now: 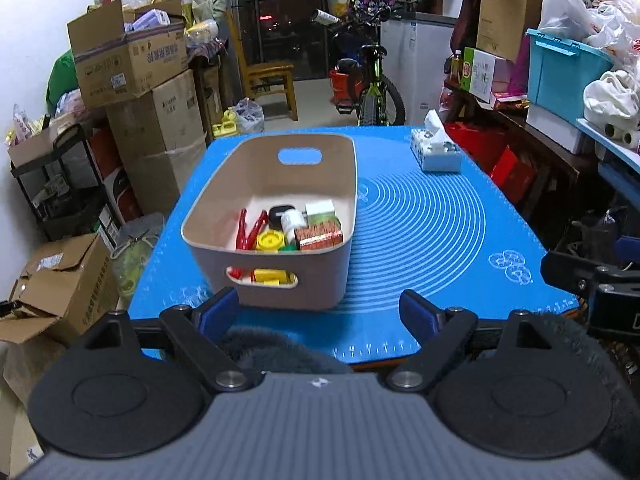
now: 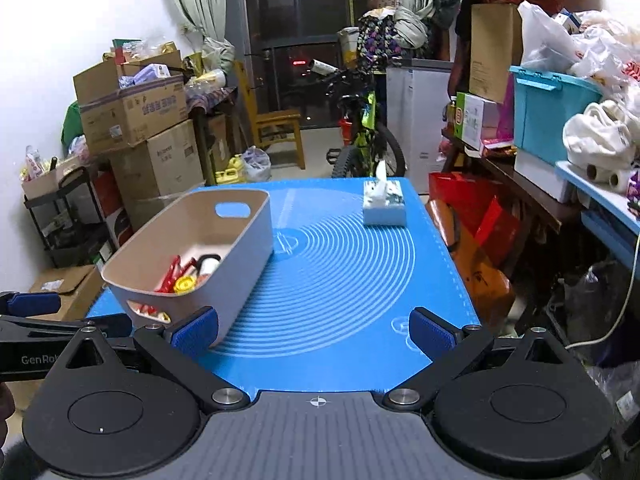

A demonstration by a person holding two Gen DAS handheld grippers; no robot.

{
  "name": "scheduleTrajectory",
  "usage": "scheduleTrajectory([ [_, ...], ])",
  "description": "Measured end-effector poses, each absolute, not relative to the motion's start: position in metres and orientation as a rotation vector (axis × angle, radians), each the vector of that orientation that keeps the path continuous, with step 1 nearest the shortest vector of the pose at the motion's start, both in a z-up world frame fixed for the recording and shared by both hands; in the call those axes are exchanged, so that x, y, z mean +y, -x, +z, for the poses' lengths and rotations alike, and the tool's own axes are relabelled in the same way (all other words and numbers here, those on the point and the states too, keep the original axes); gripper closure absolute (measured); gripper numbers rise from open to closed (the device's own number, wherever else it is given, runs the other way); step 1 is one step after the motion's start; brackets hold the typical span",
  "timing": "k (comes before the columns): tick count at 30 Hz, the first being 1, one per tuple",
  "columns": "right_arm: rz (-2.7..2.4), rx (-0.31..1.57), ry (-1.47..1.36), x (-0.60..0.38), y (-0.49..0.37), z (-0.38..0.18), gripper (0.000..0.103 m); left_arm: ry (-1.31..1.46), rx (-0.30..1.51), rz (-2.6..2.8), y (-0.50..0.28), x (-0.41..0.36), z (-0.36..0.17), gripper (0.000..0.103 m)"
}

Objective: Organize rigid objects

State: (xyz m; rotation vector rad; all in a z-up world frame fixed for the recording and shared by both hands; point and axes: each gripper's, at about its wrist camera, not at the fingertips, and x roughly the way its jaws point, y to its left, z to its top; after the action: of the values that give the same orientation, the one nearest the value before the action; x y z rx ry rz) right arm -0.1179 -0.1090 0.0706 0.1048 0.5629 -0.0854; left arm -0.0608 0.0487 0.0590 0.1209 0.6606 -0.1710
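- Left wrist view: my left gripper [image 1: 318,312] has its jaws spread wide with nothing between them, hanging at the near edge of the blue mat [image 1: 420,232]. The beige bin [image 1: 224,216] sits dead ahead at 12 o'clock, just past the fingertips.
- Everything small looks to be in the bin already: a red clip [image 1: 248,232], a yellow cap [image 1: 269,241], a white bottle [image 1: 293,222], a black thing [image 1: 279,214] and two little boxes [image 1: 322,228]. All bunched at the near end.
- At about 1 o'clock, far corner of the mat, there's a tissue box [image 1: 436,154]. Only thing outside the bin, and I'd guess it's not part of the job.
- Right wrist view: right gripper [image 2: 314,332] is also wide apart and empty. The bin is off at 10 o'clock, its near corner right beside my left finger [image 2: 196,332]; can't tell if they touch. Tissue box at 12–1 o'clock, well apart.
- My read: sorting's basically done. The mat shows nothing loose left to grab.
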Motion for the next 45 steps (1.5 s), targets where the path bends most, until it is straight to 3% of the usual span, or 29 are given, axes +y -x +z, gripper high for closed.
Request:
scheduleTrajectory([
  [14,-0.114,0.544,-0.069,-0.106,0.122,0.036,0.002,-0.105,0.68,-0.168,0.066,0.059,0.021,0.016],
  [45,-0.135,0.543,-0.069,-0.104,0.119,0.026,0.002,-0.078,0.699,-0.165,0.061,0.064,0.015,0.016],
])
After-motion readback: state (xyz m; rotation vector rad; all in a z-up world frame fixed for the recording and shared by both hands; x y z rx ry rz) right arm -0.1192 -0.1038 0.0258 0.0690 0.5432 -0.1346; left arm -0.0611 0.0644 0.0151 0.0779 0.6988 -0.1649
